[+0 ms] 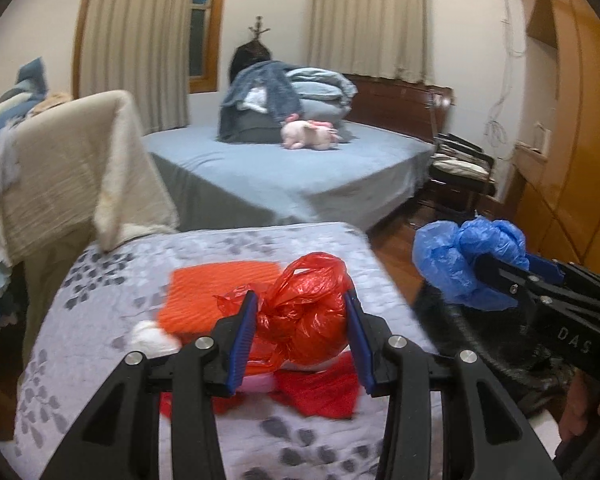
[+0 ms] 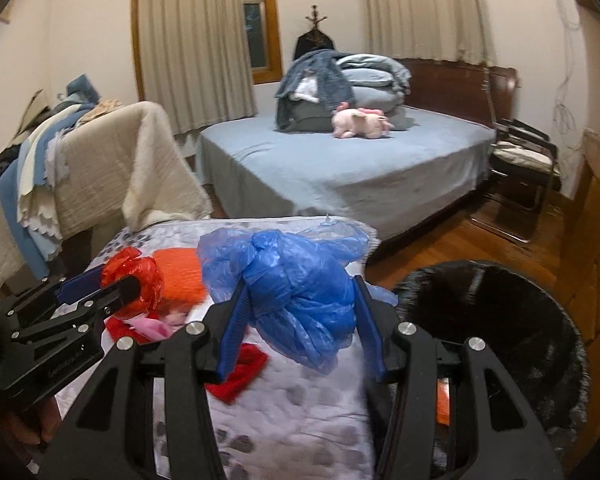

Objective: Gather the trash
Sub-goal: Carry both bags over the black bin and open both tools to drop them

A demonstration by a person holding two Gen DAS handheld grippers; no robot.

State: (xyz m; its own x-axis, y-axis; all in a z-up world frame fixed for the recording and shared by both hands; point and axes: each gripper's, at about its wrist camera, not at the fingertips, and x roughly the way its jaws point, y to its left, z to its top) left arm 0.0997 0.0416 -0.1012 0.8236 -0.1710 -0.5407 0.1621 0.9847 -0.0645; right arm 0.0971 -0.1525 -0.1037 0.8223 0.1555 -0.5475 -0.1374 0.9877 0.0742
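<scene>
My left gripper is shut on a knotted red plastic bag, held above a grey patterned quilt. In the right wrist view the same red bag shows at the left, clamped in the left gripper. My right gripper is shut on a crumpled blue plastic bag. That blue bag appears at the right of the left wrist view, over the wooden floor. A black trash bin with a dark liner stands just right of the quilt, beside the right gripper.
An orange cloth, red cloths and a white wad lie on the quilt. Behind is a blue bed with folded bedding and a pink plush toy. A blanket-draped chair stands left, a dark chair right.
</scene>
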